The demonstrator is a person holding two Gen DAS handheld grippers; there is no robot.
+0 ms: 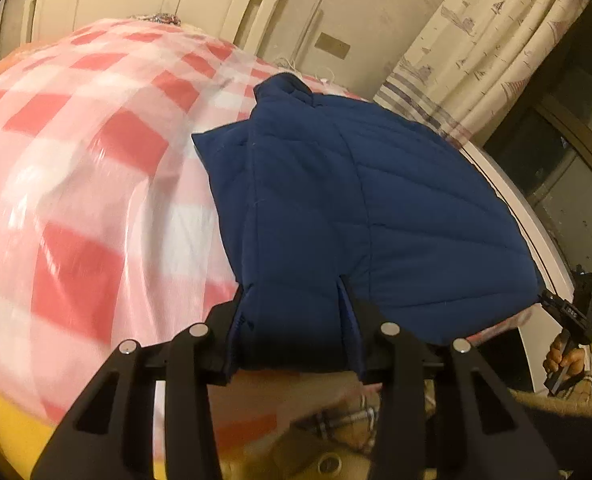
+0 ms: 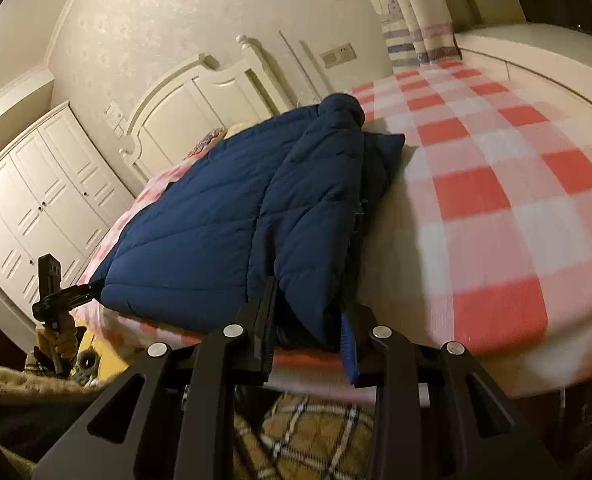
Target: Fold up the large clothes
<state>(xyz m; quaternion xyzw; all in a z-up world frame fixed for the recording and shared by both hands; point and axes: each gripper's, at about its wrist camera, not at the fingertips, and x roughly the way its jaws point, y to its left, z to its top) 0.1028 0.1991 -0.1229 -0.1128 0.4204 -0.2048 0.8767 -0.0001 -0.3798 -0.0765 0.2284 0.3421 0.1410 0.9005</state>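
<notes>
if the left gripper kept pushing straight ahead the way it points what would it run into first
The left gripper already has the blue padded jacket between its fingers at the hem, so going straight on it would push into the jacket itself, bunching it over the checked bedspread toward the collar. Depth beyond is unclear.

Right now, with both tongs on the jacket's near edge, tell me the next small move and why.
Probably lift both corners together and carry the hem toward the collar. The left tongs and right tongs each pinch the jacket, which already lies folded lengthwise on the bed.
</notes>
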